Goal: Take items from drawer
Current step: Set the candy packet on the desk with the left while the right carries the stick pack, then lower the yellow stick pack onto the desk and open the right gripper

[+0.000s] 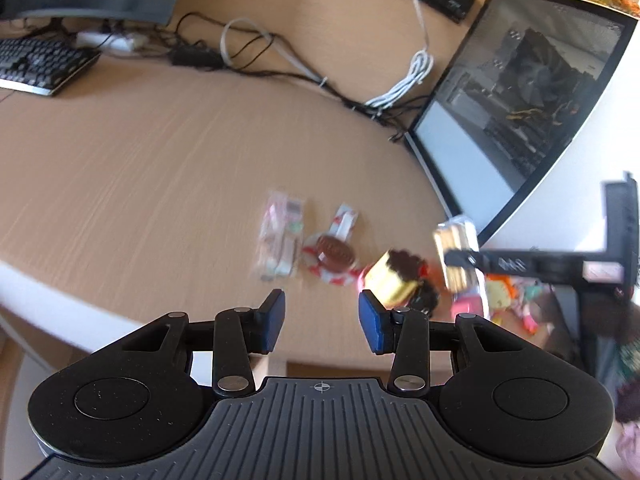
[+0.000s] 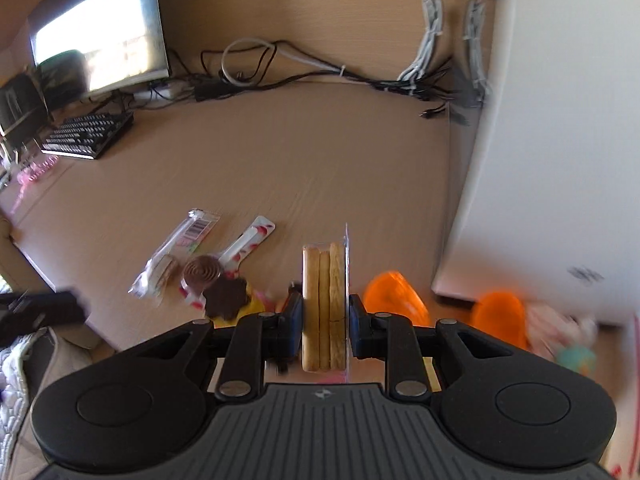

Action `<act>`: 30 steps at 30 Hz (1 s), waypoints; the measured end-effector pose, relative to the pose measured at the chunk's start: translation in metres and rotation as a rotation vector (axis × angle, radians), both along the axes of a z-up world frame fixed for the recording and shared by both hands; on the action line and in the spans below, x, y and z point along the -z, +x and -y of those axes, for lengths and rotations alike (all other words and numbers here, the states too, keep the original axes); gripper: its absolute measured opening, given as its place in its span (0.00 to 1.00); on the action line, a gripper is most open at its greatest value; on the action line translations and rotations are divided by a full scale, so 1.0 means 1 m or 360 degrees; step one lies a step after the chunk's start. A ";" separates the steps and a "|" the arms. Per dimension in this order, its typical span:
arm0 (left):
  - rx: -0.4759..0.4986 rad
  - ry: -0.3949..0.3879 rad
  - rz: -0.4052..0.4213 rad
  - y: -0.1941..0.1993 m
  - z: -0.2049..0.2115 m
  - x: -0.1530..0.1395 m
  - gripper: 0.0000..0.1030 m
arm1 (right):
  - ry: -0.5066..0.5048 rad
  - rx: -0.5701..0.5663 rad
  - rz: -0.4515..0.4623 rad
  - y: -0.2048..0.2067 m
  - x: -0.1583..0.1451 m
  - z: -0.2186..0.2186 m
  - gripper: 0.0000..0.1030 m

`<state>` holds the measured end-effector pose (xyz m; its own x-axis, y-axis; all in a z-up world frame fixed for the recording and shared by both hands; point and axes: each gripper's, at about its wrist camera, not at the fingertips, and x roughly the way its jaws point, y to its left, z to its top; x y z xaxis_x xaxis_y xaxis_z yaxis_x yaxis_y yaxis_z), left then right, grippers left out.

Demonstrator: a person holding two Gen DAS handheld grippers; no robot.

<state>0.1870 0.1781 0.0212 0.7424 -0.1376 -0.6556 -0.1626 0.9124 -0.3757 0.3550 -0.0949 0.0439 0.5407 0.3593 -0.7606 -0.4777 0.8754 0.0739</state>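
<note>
A clear packet of biscuit sticks (image 2: 325, 304) is being gripped between the pads of the right gripper (image 2: 325, 326), standing on edge with its length running forward past the fingertips. In the left wrist view the same packet (image 1: 456, 252) is being carried above the near right part of the wooden desk (image 1: 180, 160), beside the dark computer case (image 1: 532, 96). The left gripper (image 1: 322, 322) is being held parted, with nothing between its blue pads (image 1: 274, 320); desk surface is being seen through the gap. Just ahead of it, three items are lying on the desk: a clear wrapped packet (image 1: 280, 236), a chocolate lollipop in a red and white wrapper (image 1: 334, 254), and a yellow and brown toy figure (image 1: 400, 280) close to the right pad. The drawer itself cannot be made out clearly; only blurred colourful things (image 1: 516, 300) are being seen low on the right.
</note>
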 end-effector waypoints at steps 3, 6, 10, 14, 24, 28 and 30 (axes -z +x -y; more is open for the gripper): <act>-0.0033 -0.0016 -0.0062 -0.009 -0.003 0.010 0.43 | -0.0061 -0.0020 -0.0008 0.012 0.015 -0.012 0.22; -0.0058 -0.0016 -0.0111 -0.013 -0.006 0.018 0.43 | -0.0100 -0.0017 0.0028 0.012 0.021 -0.014 0.23; -0.0108 -0.0022 -0.0140 -0.020 -0.011 0.026 0.43 | -0.0018 0.0005 0.0056 0.003 0.010 -0.003 0.26; -0.0169 -0.0008 -0.0158 -0.032 -0.018 0.028 0.43 | 0.0032 0.0019 0.0086 -0.017 -0.009 0.011 0.33; -0.0204 0.0012 -0.0022 -0.110 -0.021 -0.005 0.43 | 0.0204 0.0145 0.0306 -0.130 -0.069 0.047 0.48; -0.0129 0.0084 0.0070 -0.147 -0.004 -0.013 0.43 | 0.0245 0.0181 0.0394 -0.188 -0.084 0.066 0.51; -0.0067 0.0108 0.0104 -0.164 0.009 -0.013 0.43 | 0.0258 0.0194 0.0452 -0.218 -0.088 0.077 0.59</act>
<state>0.0226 0.1695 0.0346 0.7881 -0.0625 -0.6123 -0.1786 0.9288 -0.3246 0.1375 -0.1717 0.1320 0.7689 0.3831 -0.5120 -0.3921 0.9149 0.0958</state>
